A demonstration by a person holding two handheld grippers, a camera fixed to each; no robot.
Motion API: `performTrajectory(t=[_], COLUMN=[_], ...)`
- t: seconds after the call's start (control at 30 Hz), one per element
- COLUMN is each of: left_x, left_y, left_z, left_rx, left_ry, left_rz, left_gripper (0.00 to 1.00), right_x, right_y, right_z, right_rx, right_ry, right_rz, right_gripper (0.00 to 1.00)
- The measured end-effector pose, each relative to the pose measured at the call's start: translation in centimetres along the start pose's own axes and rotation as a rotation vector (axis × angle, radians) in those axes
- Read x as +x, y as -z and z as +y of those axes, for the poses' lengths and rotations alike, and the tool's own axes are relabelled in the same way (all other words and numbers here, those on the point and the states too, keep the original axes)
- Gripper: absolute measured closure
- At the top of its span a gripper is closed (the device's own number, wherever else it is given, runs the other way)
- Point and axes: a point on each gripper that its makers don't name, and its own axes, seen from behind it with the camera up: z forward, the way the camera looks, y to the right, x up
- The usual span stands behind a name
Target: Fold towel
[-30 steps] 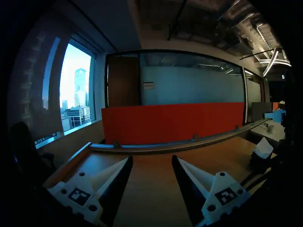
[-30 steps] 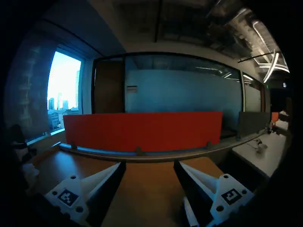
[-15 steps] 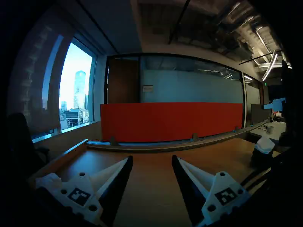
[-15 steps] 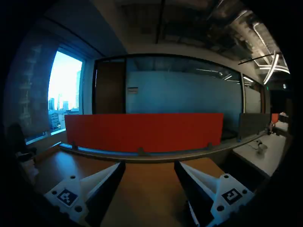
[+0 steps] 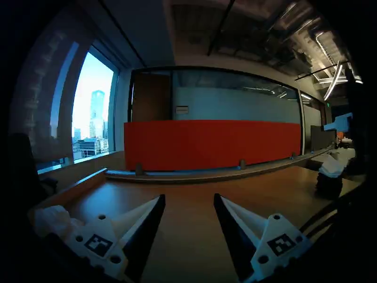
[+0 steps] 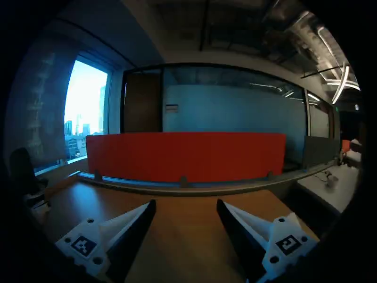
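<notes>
Towel (image 5: 53, 219) perhaps beside left tool (image 5: 188, 196), red divider (image 5: 212, 144)

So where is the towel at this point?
In the left gripper view, a crumpled white cloth, apparently the towel, lies on the wooden desk at lower left, beside the outer finger of the open left gripper.

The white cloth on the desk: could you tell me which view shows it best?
The left gripper view. The white cloth lies bunched at the left edge of the desk, folds visible. The right gripper view gives at most a dim pale patch at its far left, too dark to identify.
</notes>
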Motion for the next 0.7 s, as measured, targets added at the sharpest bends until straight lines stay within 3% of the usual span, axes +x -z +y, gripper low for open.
performTrajectory(t=[0.27, 0.5, 0.7], left_x=[-1.6, -1.7, -2.4], left_y=[0.2, 0.4, 0.4], left_z=[-0.3, -1.1, -1.2], left_rx=[-0.008, 0.031, 0.04], left_ry=[0.03, 0.017, 0.016], left_rz=[0.023, 0.052, 0.038], left_gripper=[0.26, 0.25, 0.25], right_x=[-2.3, -3.0, -3.5], right_y=[-0.6, -0.8, -0.7], right_z=[-1.2, -1.7, -1.7], right_rx=[0.017, 0.034, 0.038], right_ry=[0.01, 0.014, 0.016], right_rz=[-0.01, -0.012, -0.013], right_gripper=[0.01, 0.0, 0.01])
